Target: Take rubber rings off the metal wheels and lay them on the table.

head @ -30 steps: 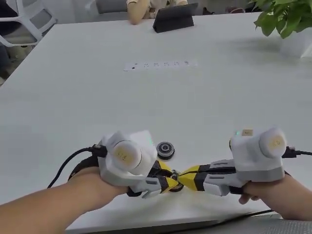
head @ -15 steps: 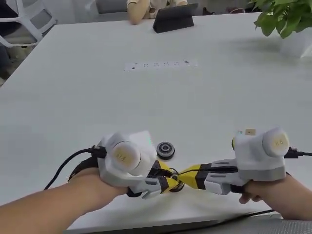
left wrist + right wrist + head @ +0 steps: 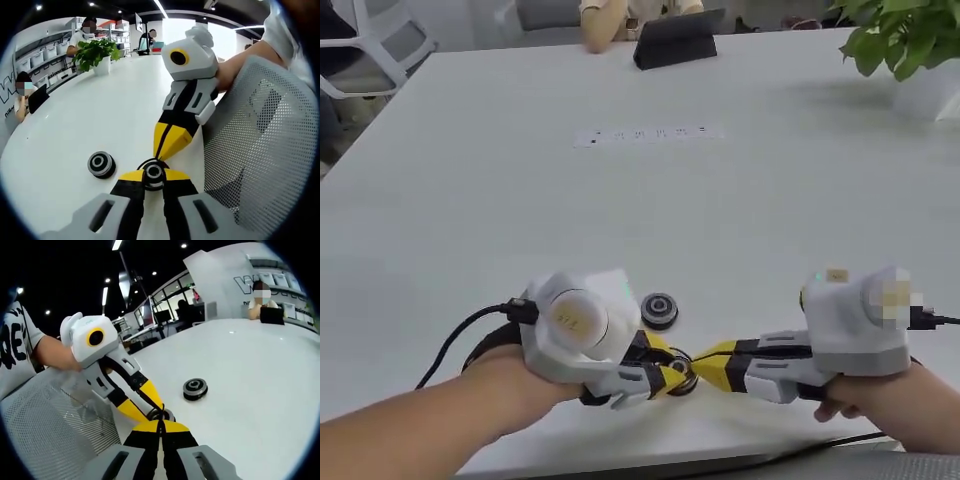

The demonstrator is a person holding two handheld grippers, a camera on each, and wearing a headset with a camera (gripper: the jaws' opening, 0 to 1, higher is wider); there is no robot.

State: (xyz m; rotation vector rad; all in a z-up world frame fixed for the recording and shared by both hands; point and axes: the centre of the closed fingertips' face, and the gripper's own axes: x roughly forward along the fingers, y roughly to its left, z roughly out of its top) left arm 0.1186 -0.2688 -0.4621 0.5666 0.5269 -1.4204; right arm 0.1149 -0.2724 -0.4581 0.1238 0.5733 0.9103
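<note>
Wheels number two: one wheel (image 3: 659, 309) lies on the table (image 3: 620, 200) just beyond the grippers. The other wheel (image 3: 153, 174) is clamped in the left gripper (image 3: 153, 176), and the right gripper (image 3: 160, 421) has its jaws pressed together at that wheel's rim.

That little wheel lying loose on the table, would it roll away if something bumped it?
Probably not: the wheel lies flat on the table, so a nudge would likely slide it. Its metal look suggests stiff and heavy for its size. The dark outer ring probably drags.
</note>
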